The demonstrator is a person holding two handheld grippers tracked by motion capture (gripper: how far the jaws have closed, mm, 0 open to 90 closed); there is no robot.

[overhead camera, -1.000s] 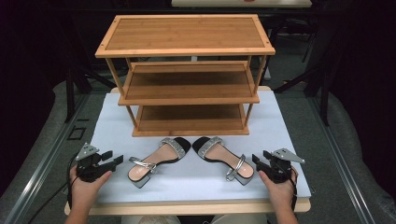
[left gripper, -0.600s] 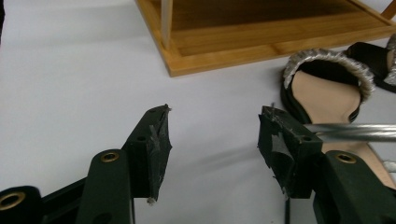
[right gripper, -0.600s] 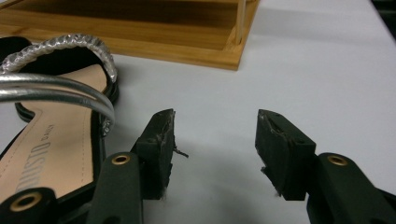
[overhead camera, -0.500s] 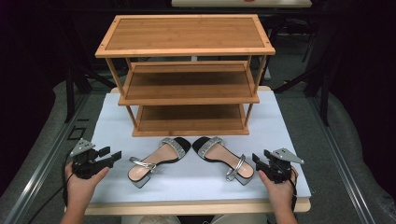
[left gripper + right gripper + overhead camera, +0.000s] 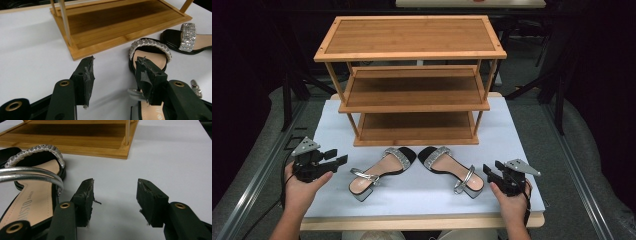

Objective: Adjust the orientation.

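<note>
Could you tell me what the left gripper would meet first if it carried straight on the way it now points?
Probably the left sandal: the left gripper points toward it with open jaws, though it may hang above the table, so depth is unclear.

One piece of lettering is showing: a dark printed brand mark is running lengthwise along the tan insole of the sandal (image 5: 30, 202) lying just to the left of the right tool (image 5: 115, 195) in the right gripper view. The letters are reading roughly as "ISTO", with a smaller line of print beside them that is too small to read, and the start of the word is sitting under the silver ankle strap. The other sandal's insole, the wooden shoe rack (image 5: 412, 80) and the worktop (image 5: 522, 145) are carrying no readable writing.
</note>
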